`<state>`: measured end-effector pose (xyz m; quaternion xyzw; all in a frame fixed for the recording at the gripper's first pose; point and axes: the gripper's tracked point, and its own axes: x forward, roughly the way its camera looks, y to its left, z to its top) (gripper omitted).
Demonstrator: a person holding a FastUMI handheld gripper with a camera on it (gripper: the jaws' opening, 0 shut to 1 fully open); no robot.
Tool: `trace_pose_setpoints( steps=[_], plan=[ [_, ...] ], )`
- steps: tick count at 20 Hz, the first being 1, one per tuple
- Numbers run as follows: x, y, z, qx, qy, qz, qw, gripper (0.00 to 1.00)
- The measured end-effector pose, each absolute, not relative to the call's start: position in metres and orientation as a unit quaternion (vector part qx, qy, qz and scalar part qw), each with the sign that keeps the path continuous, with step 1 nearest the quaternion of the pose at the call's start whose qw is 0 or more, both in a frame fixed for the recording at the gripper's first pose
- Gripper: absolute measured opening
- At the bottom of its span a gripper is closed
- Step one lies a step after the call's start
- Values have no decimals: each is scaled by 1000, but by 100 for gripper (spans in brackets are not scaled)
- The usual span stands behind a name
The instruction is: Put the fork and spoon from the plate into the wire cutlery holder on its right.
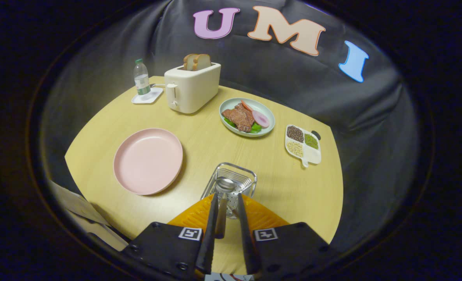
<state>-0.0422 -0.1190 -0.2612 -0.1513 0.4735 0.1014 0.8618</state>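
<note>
yellow table [199,148] carries a bare pink plate [148,160], with the wire holder [231,180] to its right. the gripper [227,207] hangs over the holder, fingers nearly together, and a spoon [223,195] stands between them, bowl up; whether both press it i cannot tell. toaster [191,86] sits well beyond.

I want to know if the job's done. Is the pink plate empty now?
Empty. The pink plate shows only bare surface. A spoon sits between the claw's fingers at the wire holder; the fork cannot be told.
</note>
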Motion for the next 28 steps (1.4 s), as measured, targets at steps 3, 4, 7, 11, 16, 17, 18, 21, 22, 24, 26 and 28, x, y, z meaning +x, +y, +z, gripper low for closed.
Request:
trace_pose_setpoints(
  steps=[3, 4, 7, 11, 16, 17, 18, 21, 22, 24, 26, 28],
  plan=[
    [-40, -114, -256, -148, 461, 104, 869, 53],
    [-39, -111, -254, -143, 454, 103, 873, 59],
    [-33, -98, -237, -123, 418, 98, 894, 76],
    [-25, -77, -204, -90, 348, 91, 929, 100],
    [-19, -59, -157, -58, 258, 59, 963, 100],
    [-19, -56, -148, -51, 240, 52, 968, 100],
    [-18, -54, -139, -47, 221, 44, 973, 100],
    [-20, -43, -115, -33, 174, 30, 984, 100],
    [-18, -40, -107, -30, 161, 27, 986, 100],
    [-19, -35, -94, -30, 137, 22, 990, 99],
    [-17, -29, -85, -31, 120, 16, 992, 99],
    [-15, -26, -76, -28, 99, 6, 995, 99]
  ],
)
